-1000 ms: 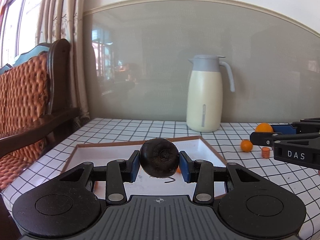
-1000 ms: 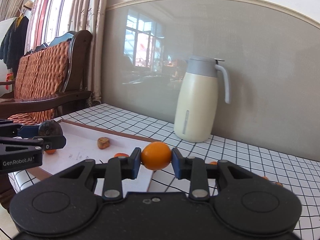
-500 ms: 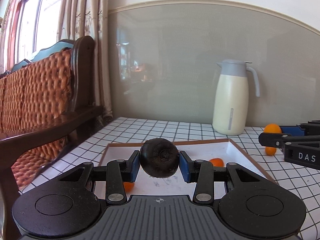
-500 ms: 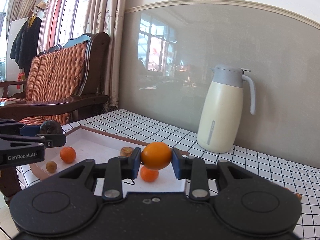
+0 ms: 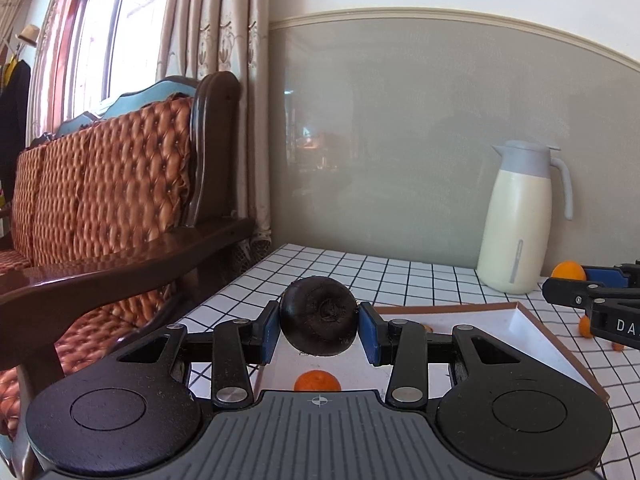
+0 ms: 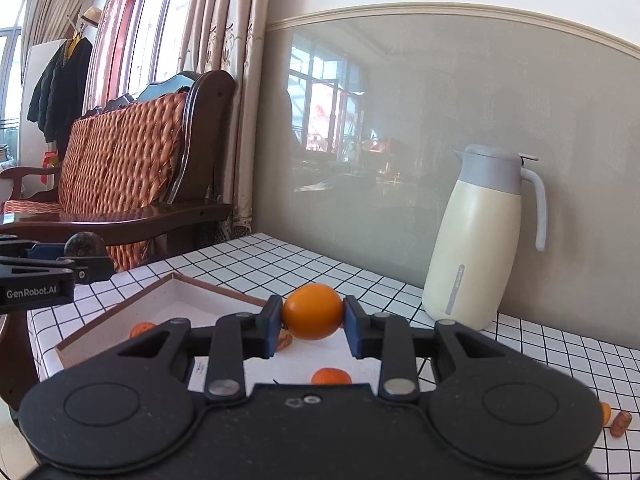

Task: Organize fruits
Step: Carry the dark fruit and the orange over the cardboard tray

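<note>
My left gripper (image 5: 319, 327) is shut on a dark round fruit (image 5: 319, 316), held over the left end of a white tray with a brown rim (image 5: 536, 336). My right gripper (image 6: 313, 323) is shut on an orange (image 6: 313, 317), held over the same tray (image 6: 120, 312). Small orange fruits lie in the tray (image 5: 317, 381) (image 6: 331, 376) (image 6: 142, 329). The right gripper with its orange shows at the right edge of the left wrist view (image 5: 567, 271). The left gripper with its dark fruit shows at the left of the right wrist view (image 6: 85, 245).
A cream and grey thermos jug (image 5: 520, 220) (image 6: 482, 236) stands on the checked tabletop near the wall. A wooden sofa with an orange cushion (image 5: 104, 184) stands left of the table. A small orange fruit (image 6: 605, 414) and a brown piece (image 6: 620, 423) lie right of the tray.
Both grippers have swung left with their fruit still held. The jug has shifted right in both views, and the sofa and tray's left end have come into view.
</note>
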Tool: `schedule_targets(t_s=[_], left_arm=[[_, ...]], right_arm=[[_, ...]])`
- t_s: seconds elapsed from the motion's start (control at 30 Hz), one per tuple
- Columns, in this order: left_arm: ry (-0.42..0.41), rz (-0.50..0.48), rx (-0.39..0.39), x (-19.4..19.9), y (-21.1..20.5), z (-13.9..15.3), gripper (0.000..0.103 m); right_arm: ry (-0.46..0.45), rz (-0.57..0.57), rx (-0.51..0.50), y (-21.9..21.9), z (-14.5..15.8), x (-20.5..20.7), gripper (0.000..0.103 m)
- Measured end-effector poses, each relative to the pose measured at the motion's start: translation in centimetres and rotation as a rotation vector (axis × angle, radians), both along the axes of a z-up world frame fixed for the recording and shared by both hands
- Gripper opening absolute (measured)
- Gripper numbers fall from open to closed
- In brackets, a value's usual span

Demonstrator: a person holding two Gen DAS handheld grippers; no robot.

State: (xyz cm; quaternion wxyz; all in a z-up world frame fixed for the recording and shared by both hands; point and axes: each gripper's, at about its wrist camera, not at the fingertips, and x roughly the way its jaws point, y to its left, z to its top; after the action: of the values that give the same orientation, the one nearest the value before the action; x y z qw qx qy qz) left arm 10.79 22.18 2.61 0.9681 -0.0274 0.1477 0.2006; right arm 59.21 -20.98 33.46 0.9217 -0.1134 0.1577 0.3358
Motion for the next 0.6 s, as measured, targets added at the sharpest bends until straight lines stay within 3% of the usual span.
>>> schedule_targets(t_s=[0.6], left_arm=[[0.013,0.010,-0.040,4.3,2.6,-0.8,0.042]], right_arm=[[0.010,-0.044,0.002,0.5,-0.5,3.5,0.024]])
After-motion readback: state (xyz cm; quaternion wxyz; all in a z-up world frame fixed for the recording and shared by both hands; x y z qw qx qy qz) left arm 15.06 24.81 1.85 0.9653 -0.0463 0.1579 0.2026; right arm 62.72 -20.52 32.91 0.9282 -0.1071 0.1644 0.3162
